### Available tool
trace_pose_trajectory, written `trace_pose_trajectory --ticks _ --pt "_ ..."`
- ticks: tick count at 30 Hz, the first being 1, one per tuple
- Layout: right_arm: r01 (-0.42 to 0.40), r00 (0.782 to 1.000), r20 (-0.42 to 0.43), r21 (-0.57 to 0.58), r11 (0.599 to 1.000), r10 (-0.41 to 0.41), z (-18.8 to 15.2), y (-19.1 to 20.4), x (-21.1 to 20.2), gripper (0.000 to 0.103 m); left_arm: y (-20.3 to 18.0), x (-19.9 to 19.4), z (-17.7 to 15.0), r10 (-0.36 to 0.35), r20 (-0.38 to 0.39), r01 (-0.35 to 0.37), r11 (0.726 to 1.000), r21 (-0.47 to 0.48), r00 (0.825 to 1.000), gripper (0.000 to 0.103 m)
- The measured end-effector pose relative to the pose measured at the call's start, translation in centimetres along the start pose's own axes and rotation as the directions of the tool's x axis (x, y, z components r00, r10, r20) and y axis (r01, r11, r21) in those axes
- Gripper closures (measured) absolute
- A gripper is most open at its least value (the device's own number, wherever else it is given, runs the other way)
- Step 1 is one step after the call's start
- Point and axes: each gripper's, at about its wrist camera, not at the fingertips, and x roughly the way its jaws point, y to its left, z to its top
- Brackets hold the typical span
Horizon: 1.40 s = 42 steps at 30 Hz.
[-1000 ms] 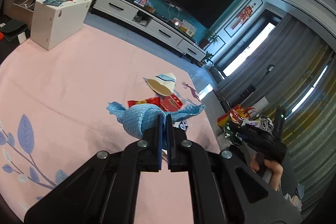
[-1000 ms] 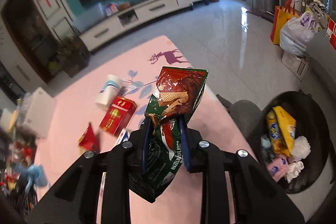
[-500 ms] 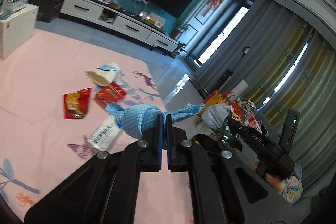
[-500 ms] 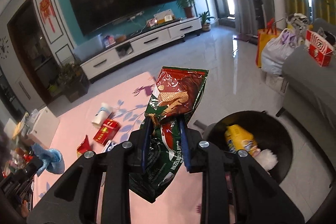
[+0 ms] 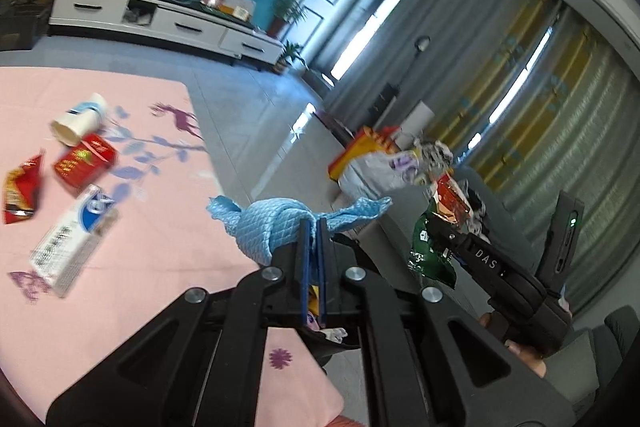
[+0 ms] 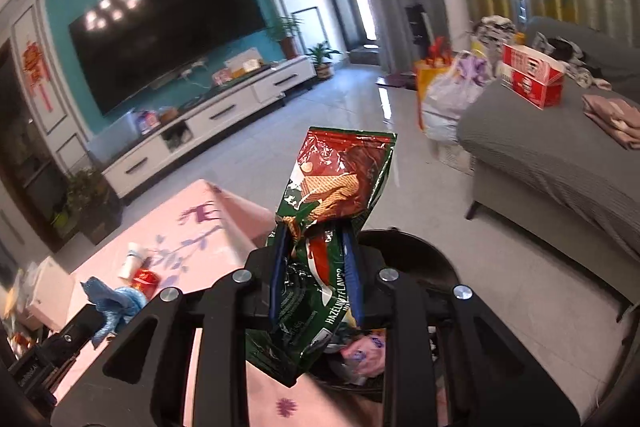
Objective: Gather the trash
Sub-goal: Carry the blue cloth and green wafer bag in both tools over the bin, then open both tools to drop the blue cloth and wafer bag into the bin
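Note:
My left gripper (image 5: pixel 313 227) is shut on a crumpled blue cloth (image 5: pixel 272 227), held in the air above the edge of the pink mat (image 5: pixel 152 267). My right gripper (image 6: pixel 316 231) is shut on a green and red wafer wrapper (image 6: pixel 340 179), held over the black trash bin (image 6: pixel 408 251), which has trash inside. The bin is mostly hidden behind both grippers. The wrapper (image 5: pixel 436 235) and right gripper show in the left wrist view, and the cloth (image 6: pixel 116 303) in the right wrist view. On the mat lie a paper cup (image 5: pixel 78 123), a red box (image 5: pixel 84 163), a red wrapper (image 5: pixel 22 191) and a white box (image 5: pixel 72 239).
A grey sofa (image 6: pixel 560 163) with a red box (image 6: pixel 532 75) stands at the right. Bags (image 6: pixel 452 99) sit on the tiled floor beside it. A white TV cabinet (image 6: pixel 208 131) and potted plants line the far wall.
Both grippers have swung right, away from the mat's litter and toward the bin. The bin has slid under the right gripper. Both holds are unchanged.

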Motion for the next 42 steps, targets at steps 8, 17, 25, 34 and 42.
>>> trace_pose_trajectory --ticks 8,17,25,34,42 --pt "0.117 0.991 -0.070 0.049 0.992 -0.114 -0.7 -4.0 2.0 0.076 -2.2 6.5 -1.9 -0.044 -0.122 0.046 0.999 0.013 0.992 0.099" --pt "0.175 0.971 -0.177 0.080 0.981 -0.159 -1.7 -6.6 4.9 0.076 -3.7 12.7 -4.8 -0.059 -0.265 0.065 0.998 0.015 0.962 0.099" --pt "0.209 0.946 -0.268 0.075 0.975 -0.182 -2.5 -8.0 7.8 0.075 -3.3 16.7 -7.1 -0.007 -0.351 0.019 0.999 0.032 0.937 0.099" --pt "0.236 0.922 -0.332 0.077 0.969 -0.198 -3.1 -8.7 9.8 0.075 -3.1 19.1 -8.3 0.011 -0.405 -0.002 1.000 0.023 0.914 0.099" --pt "0.232 0.927 -0.322 0.084 0.969 -0.194 -2.8 -8.6 9.2 0.060 -3.7 17.7 -7.3 -0.005 -0.384 0.016 1.000 0.025 0.923 0.088"
